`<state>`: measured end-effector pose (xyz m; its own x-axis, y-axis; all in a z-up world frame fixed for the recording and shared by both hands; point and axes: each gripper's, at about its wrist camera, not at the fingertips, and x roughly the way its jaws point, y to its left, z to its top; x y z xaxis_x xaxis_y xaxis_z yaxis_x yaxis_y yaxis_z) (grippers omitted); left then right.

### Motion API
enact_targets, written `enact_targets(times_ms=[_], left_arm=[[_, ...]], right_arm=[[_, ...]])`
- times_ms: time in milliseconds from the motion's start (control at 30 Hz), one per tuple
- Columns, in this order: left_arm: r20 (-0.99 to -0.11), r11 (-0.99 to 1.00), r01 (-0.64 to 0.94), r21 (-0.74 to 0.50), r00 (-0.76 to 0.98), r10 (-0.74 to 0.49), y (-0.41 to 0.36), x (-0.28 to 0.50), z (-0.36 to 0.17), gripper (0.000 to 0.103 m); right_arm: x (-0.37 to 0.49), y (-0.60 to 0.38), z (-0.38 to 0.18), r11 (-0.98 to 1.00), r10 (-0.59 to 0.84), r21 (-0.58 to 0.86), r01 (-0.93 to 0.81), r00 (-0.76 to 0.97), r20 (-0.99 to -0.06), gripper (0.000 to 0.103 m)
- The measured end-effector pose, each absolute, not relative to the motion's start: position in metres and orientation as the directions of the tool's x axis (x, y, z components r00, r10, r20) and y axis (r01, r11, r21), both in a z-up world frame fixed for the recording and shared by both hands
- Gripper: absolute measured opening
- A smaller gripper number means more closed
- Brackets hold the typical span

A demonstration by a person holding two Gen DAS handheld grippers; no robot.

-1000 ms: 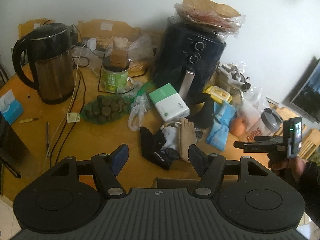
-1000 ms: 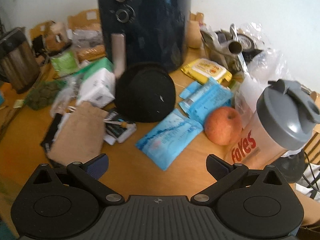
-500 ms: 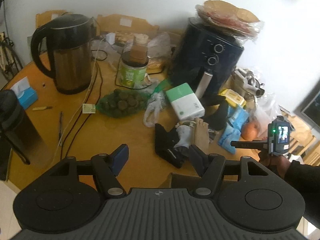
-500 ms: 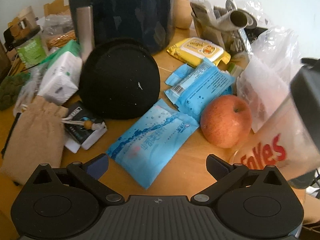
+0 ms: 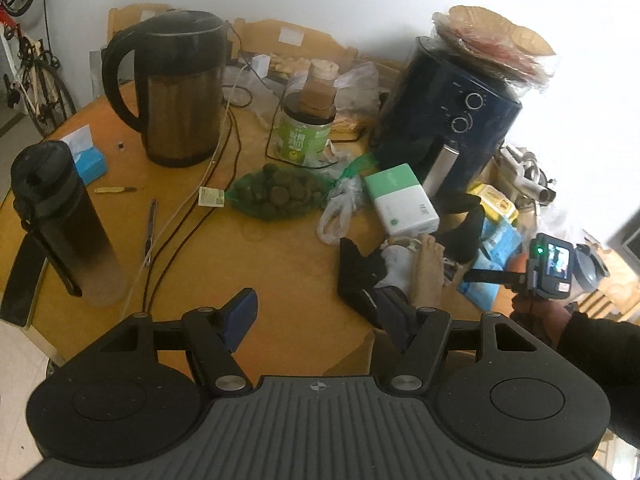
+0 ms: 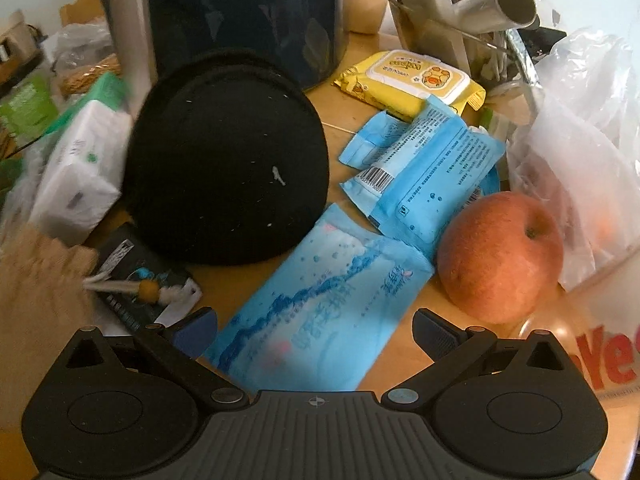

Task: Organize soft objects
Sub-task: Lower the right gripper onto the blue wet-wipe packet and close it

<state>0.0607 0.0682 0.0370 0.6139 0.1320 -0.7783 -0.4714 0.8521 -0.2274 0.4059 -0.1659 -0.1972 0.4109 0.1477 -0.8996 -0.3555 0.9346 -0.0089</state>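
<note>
Cluttered with appliances and packets, the wooden table (image 6: 224,276) held a light blue wipes pack (image 6: 320,312) just in front of a black hat (image 6: 224,160), beside an apple (image 6: 500,256). Right tongs (image 6: 316,330) hovered open, astride the pack's near end; left tongs (image 5: 320,312) gaped empty. Soft, light and probably slippery, the pack looked best pinched across its near edge.

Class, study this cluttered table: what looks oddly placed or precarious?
A plastic-wrapped stack of flat wafers sits atop the air fryer, overhanging its edge. A jar is balanced on the green tin.
</note>
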Motion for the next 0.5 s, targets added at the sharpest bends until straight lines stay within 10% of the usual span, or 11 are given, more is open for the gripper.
enact_targets(times_ms=[400,500], left_arm=[[-0.776,0.865,-0.449,-0.225,0.62,0.12,0.06,0.066,0.039,0.065],[-0.774,0.871,-0.436,-0.227,0.624,0.111,0.058,0.069,0.038,0.065]], right_arm=[[0.409,-0.176,-0.208,0.967,0.085,-0.027,-0.255,0.419,-0.904,0.102],[0.398,-0.183,-0.202,0.964,0.12,0.008,-0.264,0.411,-0.904,0.085]])
